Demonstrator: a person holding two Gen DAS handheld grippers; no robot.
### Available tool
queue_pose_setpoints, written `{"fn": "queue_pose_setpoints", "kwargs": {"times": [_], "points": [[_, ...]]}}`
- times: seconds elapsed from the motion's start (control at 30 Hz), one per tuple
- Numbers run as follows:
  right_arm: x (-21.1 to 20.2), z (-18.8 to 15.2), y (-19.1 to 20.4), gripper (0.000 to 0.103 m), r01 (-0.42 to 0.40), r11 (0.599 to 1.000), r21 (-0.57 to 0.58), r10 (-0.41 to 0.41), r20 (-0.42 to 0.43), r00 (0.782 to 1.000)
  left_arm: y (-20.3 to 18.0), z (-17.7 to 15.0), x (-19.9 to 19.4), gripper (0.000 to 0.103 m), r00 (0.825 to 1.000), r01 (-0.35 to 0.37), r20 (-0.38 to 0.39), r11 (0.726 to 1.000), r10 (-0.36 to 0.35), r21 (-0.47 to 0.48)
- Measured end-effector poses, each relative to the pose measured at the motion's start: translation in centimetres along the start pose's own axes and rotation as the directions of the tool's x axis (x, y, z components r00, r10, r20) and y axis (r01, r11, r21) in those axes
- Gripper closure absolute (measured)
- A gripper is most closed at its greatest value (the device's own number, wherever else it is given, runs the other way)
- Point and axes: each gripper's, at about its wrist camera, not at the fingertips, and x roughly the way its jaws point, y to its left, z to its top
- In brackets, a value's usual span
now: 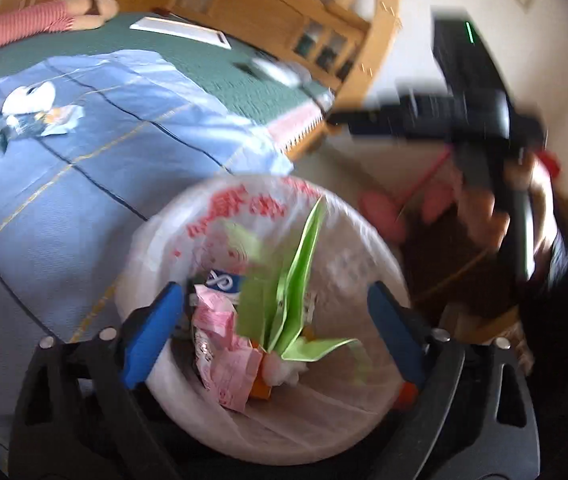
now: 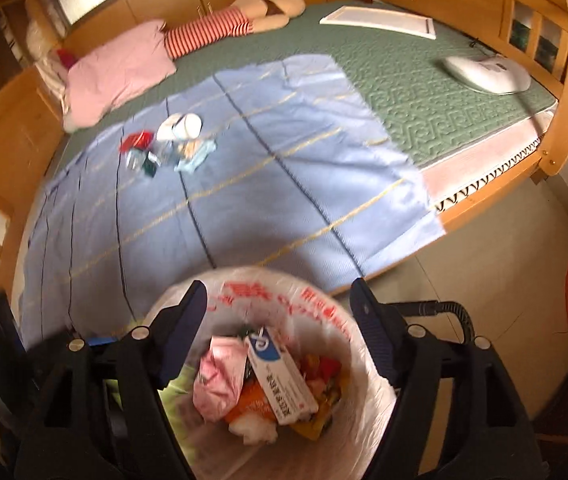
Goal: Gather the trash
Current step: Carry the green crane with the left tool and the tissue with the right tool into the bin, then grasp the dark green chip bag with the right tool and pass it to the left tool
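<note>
Blue sheet (image 2: 284,152), gold-navy lines; green mattress (image 2: 423,92).

One lined bin (image 2: 323,312), one blue sheet (image 2: 244,184), one pink pillow (image 2: 120,64), two grippers (the bed's scattered litter (image 2: 164,148) blurs beyond counting).

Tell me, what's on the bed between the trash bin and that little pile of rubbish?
Nothing but bare blue sheet. The right wrist view shows it best: the bin sits below, the rubbish pile lies far up the bed.
</note>
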Motion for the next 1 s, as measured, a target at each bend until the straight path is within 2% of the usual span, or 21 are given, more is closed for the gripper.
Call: {"fn": "queue_pose_setpoints", "kwargs": {"times": [0.07,0.17,0.23,0.27,0.3,0.33,0.4,0.47,0.5,0.53,0.57,0.6,0.67,0.77,0.8,0.87,0.97,1.0], "points": [[0.4,0.0,0.1,0.030,-0.010,1.000,0.004,0.010,0.011,1.000,0.1,0.1,-0.6,0.010,1.000,-0.025,0.019,1.000,0.025,0.009],[1.5,1.3,1.6,0.030,-0.037,0.999,-0.018,0.037,0.010,0.999,3.1,1.0,-3.3,0.010,0.992,-0.079,0.094,0.994,0.087,-0.080],[2.6,2.9,4.0,0.030,-0.056,0.996,-0.065,0.057,0.015,0.998,7.1,2.1,-6.5,0.010,0.958,-0.218,0.141,0.954,0.249,-0.203],[3.6,4.0,5.9,0.030,-0.071,0.993,-0.099,0.073,0.021,0.997,9.5,2.6,-8.2,0.010,0.926,-0.302,0.136,0.909,0.351,-0.289],[4.6,5.1,7.8,0.030,-0.086,0.988,-0.129,0.090,0.028,0.996,11.0,2.8,-9.3,0.010,0.901,-0.355,0.123,0.869,0.417,-0.344],[5.4,6.2,9.3,0.030,-0.101,0.983,-0.152,0.107,0.036,0.994,13.3,2.8,-10.9,0.010,0.862,-0.415,0.100,0.806,0.497,-0.421],[8.1,8.5,13.5,0.030,-0.142,0.972,-0.188,0.155,0.060,0.986,17.0,1.8,-13.5,0.010,0.808,-0.454,0.077,0.702,0.583,-0.548],[11.9,11.0,18.1,0.030,-0.196,0.963,-0.184,0.206,0.039,0.978,20.0,-0.4,-15.8,0.010,0.765,-0.445,0.082,0.616,0.639,-0.650],[13.9,12.2,20.1,0.030,-0.220,0.960,-0.174,0.228,0.026,0.973,21.5,-1.7,-16.6,0.010,0.736,-0.463,0.055,0.561,0.675,-0.686],[15.8,13.2,22.0,0.030,-0.229,0.958,-0.172,0.235,0.015,0.972,22.9,-2.8,-17.2,0.010,0.708,-0.497,-0.007,0.492,0.706,-0.715],[17.5,14.2,23.6,0.030,-0.223,0.958,-0.177,0.229,0.012,0.973,24.0,-3.7,-17.9,0.010,0.696,-0.502,-0.042,0.444,0.717,-0.742],[19.8,15.2,25.7,0.030,-0.203,0.961,-0.190,0.206,-0.003,0.979,24.7,-4.3,-18.6,0.010,0.695,-0.479,-0.038,0.423,0.718,-0.769],[24.5,16.7,28.6,0.030,-0.122,0.971,-0.208,0.118,-0.030,0.993,25.2,-4.7,-19.3,0.010,0.694,-0.450,-0.026,0.406,0.720,-0.795],[29.2,16.9,29.9,0.030,-0.018,0.978,-0.207,0.004,-0.068,0.998,25.8,-5.3,-19.7,0.010,0.692,-0.445,-0.035,0.388,0.721,-0.807],[30.4,16.7,30.1,0.039,-0.022,0.980,-0.198,0.004,-0.092,0.996,26.0,-5.5,-19.7,0.010,0.695,-0.442,-0.043,0.379,0.718,-0.813],[31.2,15.9,30.0,0.064,-0.039,0.977,-0.209,0.013,-0.124,0.992,26.6,-5.8,-19.9,0.010,0.703,-0.435,-0.066,0.355,0.708,-0.827],[30.0,14.2,30.4,0.068,-0.111,0.969,-0.218,0.086,-0.125,0.989,27.5,-6.6,-20.2,0.010,0.709,-0.421,-0.090,0.318,0.699,-0.849],[29.1,13.3,30.7,0.068,-0.176,0.959,-0.222,0.149,-0.135,0.980,27.4,-7.2,-20.5,0.010,0.707,-0.415,-0.092,0.306,0.702,-0.857]]}}
